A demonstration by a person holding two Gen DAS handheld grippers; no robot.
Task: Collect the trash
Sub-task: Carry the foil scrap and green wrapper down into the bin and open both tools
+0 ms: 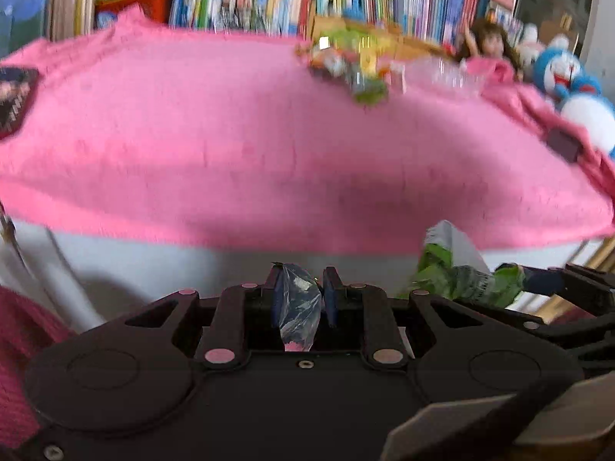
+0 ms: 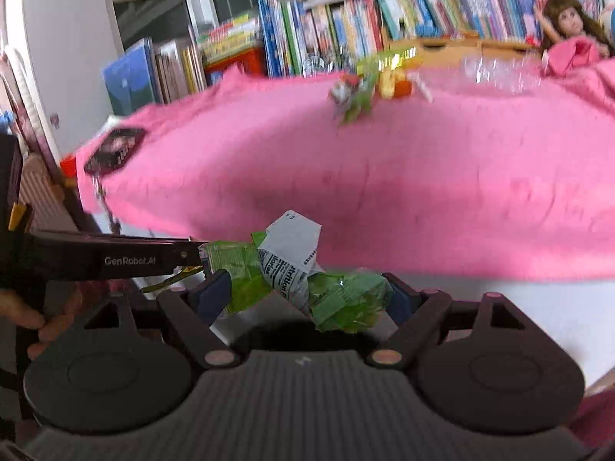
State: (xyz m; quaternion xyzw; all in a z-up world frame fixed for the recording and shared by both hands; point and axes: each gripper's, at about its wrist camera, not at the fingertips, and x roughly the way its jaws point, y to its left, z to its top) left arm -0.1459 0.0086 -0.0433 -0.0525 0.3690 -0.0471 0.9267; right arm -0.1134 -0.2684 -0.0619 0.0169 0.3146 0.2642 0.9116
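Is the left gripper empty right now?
No, the left gripper is shut on a crumpled clear plastic wrapper pinched between its two blue pads.

Pink cloth (image 1: pixel 230 134) over the tabletop: fuzzy, matt, faintly nubbed. Clear thin plastic film (image 1: pixel 300 303), crinkled and glossy, between blue rubbery pads of the left gripper (image 1: pixel 303 296). Crumpled green wrapper (image 2: pixel 292 280), shiny foil-like plastic outside, white printed panel duller. Right gripper (image 2: pixel 307 292) in matt black plastic, ribbed top, small pale metal pins at the pivots. Plush toy (image 1: pixel 565 77), soft pile. Glossy paper spines on the books (image 2: pixel 326 34).
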